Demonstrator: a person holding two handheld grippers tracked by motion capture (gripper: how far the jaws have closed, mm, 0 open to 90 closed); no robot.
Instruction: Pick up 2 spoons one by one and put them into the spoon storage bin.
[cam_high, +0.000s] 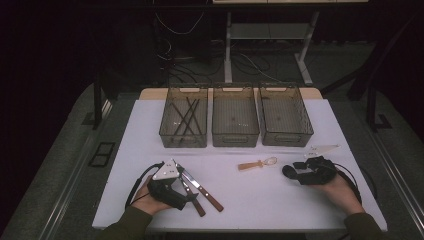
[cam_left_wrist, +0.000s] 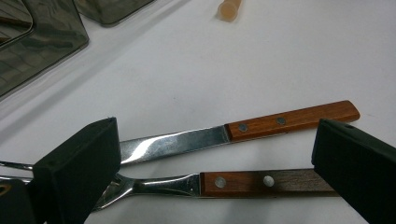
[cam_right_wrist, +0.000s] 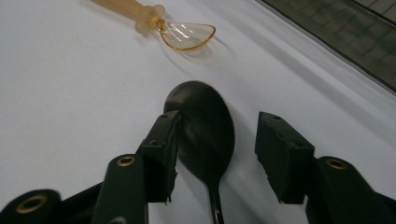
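Note:
A steel knife (cam_left_wrist: 224, 135) and a fork (cam_left_wrist: 210, 183), both with wooden handles, lie side by side on the white table (cam_high: 260, 200). My left gripper (cam_left_wrist: 212, 154) hovers over them with its jaws wide apart, open, the fork handle between the pads. In the high view this gripper (cam_high: 191, 196) is at the near left, over the knife (cam_high: 204, 190). A black spoon (cam_right_wrist: 201, 116) lies between the pads of my right gripper (cam_right_wrist: 217, 123), which is open. An amber plastic spoon (cam_right_wrist: 187, 35) lies just beyond it, near the table's middle (cam_high: 257, 163).
Three smoky plastic bins stand in a row at the back: the left bin (cam_high: 183, 144) holds several dark utensils, the middle bin (cam_high: 235, 141) and the right bin (cam_high: 289, 140) look bare. A pale plastic utensil (cam_high: 322, 149) lies beside my right hand.

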